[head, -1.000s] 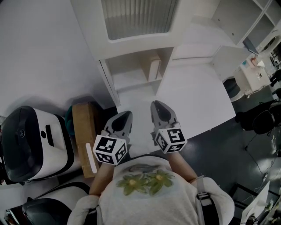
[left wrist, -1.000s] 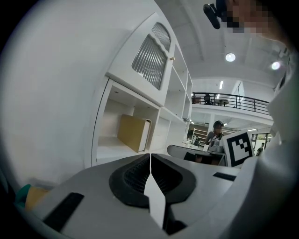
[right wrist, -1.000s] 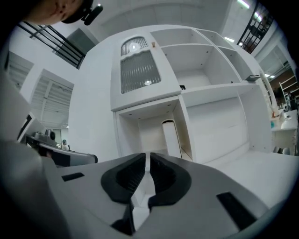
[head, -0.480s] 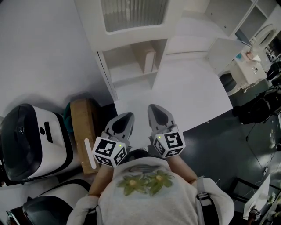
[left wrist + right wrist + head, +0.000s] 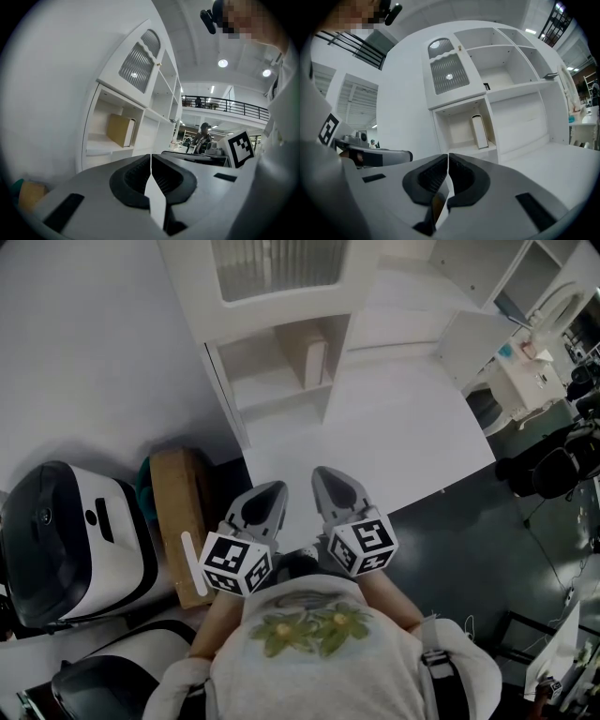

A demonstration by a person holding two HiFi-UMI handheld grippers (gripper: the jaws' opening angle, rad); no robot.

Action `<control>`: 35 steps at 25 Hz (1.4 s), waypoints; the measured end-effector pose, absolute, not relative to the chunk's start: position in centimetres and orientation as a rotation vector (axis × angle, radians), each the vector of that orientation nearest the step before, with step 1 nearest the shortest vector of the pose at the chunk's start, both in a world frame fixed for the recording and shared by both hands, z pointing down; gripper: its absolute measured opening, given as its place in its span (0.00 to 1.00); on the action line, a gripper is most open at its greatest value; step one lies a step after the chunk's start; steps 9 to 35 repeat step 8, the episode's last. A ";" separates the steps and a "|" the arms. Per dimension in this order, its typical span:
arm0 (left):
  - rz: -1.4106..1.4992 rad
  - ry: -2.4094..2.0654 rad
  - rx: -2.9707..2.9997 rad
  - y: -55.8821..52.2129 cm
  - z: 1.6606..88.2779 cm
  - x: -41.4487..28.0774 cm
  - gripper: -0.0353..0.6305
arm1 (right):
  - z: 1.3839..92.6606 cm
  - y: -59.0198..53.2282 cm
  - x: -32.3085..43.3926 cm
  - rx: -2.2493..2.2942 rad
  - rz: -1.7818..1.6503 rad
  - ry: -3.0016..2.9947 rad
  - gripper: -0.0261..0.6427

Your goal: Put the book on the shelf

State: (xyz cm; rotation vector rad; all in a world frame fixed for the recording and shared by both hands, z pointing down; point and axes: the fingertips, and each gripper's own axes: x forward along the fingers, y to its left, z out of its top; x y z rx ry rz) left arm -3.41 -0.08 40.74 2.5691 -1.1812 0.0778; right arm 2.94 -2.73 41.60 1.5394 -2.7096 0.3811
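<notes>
**Above the tabletop [image 5: 375,442]: both grippers closed, book [image 5: 315,362] on the shelf [image 5: 272,390]**

Near my chest, low in the head view, I hold the left gripper [image 5: 272,491] and the right gripper [image 5: 323,476] side by side, just apart, both pointing toward the white cabinet [image 5: 281,296]. Each carries its marker cube on the end nearest me. The left gripper view shows that gripper's jaws pressed together with nothing between them. The right gripper view shows the same: jaws closed tip to tip, and empty.

The book stands upright in the cabinet's lower left compartment, on the shelf, close to that compartment's right wall. Whether it touches the wall I cannot tell. Its pale spine faces out toward the tabletop, and in the left gripper view its cover looks tan. It is well apart from both grippers, with bare white tabletop lying between. Directly above the compartment is a door [image 5: 277,263] with a ribbed panel. More open compartments run off to the right.

To my left, beside the tabletop, a brown box [image 5: 178,521] stands on its narrow side. Next to it sits a white and black machine [image 5: 66,545]. To my right, dark chairs [image 5: 548,470] stand on a dark floor [image 5: 478,549].
</notes>
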 end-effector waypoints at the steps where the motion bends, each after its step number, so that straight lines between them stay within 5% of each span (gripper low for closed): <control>1: 0.078 -1.182 2.567 0.1 40.8 -3.5 0.10 | 41.7 -2.6 2.8 1.535 0.386 -2.707 0.09; 35: 0.090 -1.180 2.549 0.9 41.4 -3.8 0.10 | 42.4 -1.5 2.2 1.497 0.411 -2.706 0.09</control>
